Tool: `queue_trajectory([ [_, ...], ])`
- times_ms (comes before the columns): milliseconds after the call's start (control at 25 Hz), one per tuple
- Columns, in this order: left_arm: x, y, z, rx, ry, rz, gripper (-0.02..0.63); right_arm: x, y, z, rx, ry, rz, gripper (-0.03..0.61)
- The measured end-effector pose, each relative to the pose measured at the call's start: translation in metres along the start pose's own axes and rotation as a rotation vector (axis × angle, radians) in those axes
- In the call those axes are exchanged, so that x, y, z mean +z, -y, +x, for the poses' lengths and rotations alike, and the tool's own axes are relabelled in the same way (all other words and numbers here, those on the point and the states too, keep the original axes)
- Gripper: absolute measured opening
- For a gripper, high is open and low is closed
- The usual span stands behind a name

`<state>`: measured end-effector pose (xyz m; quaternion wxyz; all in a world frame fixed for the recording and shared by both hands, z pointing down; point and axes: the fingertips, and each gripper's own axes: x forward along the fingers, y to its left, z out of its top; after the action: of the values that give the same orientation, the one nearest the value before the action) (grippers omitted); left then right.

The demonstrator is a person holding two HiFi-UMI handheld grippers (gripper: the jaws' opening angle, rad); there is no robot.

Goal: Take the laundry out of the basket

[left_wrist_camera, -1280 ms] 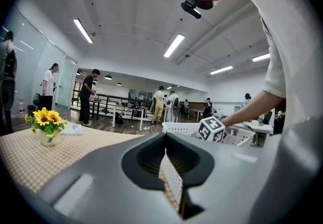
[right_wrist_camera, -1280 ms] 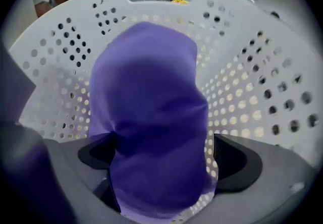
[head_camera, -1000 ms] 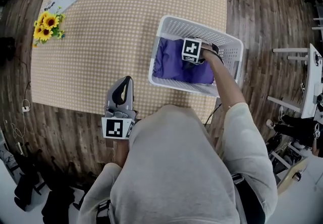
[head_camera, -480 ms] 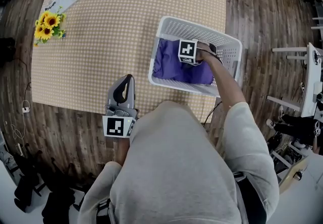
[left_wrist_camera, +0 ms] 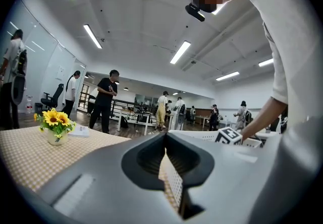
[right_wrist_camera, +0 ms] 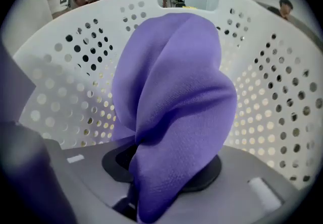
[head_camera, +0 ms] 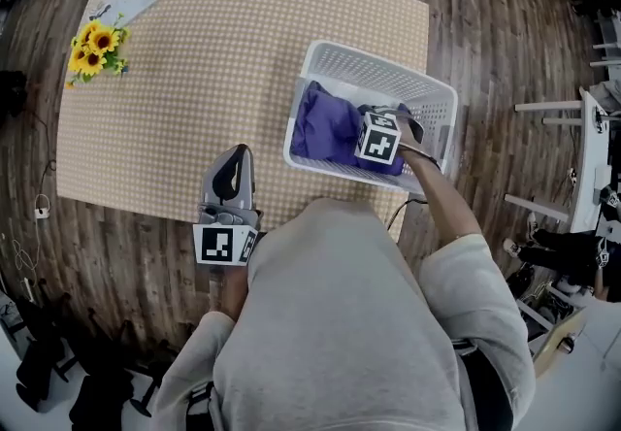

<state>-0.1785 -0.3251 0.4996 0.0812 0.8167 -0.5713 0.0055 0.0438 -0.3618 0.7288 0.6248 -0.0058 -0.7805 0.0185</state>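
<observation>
Closing on a bunched fold of the purple garment, the fingers of the right gripper have the cloth pinched between them. It rises from them in a thick hump against the perforated wall of the white basket. To do this lift well, I judge, the pinch should be firm before any pull, since only one fold is caught and the rest of the garment lies loose inside the basket. The pull should then go straight up until the trailing cloth clears the rim, so that the light basket is not dragged across the desk. In the head view the basket sits at the desk's 3 o'clock side. The right forearm comes in from 5 o'clock and dips over the near rim, marker cube uppermost. The left gripper is held at the desk's 6 o'clock edge, pointing to 12, its fingers clenched on nothing, well apart from the basket.
</observation>
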Motion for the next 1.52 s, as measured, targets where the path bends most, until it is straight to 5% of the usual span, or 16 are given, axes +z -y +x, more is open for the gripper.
queue_trajectory([
  [200, 0.003, 0.008, 0.001, -0.014, 0.016, -0.006, 0.009, 0.001, 0.006, 0.001, -0.28, -0.006, -0.001, 0.186],
  [440, 0.007, 0.018, -0.004, -0.023, 0.023, 0.002, 0.009, -0.002, 0.028, -0.013, -0.399, 0.039, 0.053, 0.179],
  [560, 0.009, 0.015, -0.011, -0.012, 0.027, 0.003, 0.009, -0.003, 0.044, -0.034, -0.526, 0.077, 0.077, 0.167],
  [840, 0.015, 0.02, -0.015, -0.027, 0.032, 0.018, 0.009, 0.004, 0.064, -0.107, -0.844, 0.157, 0.103, 0.153],
  [1200, 0.031, 0.032, -0.016, -0.072, 0.068, 0.047, 0.009, 0.04, 0.03, -0.247, -1.236, 0.232, 0.015, 0.155],
  [1520, 0.058, 0.068, -0.013, -0.139, 0.135, 0.088, 0.009, 0.036, 0.007, -0.309, -1.316, 0.413, 0.133, 0.156],
])
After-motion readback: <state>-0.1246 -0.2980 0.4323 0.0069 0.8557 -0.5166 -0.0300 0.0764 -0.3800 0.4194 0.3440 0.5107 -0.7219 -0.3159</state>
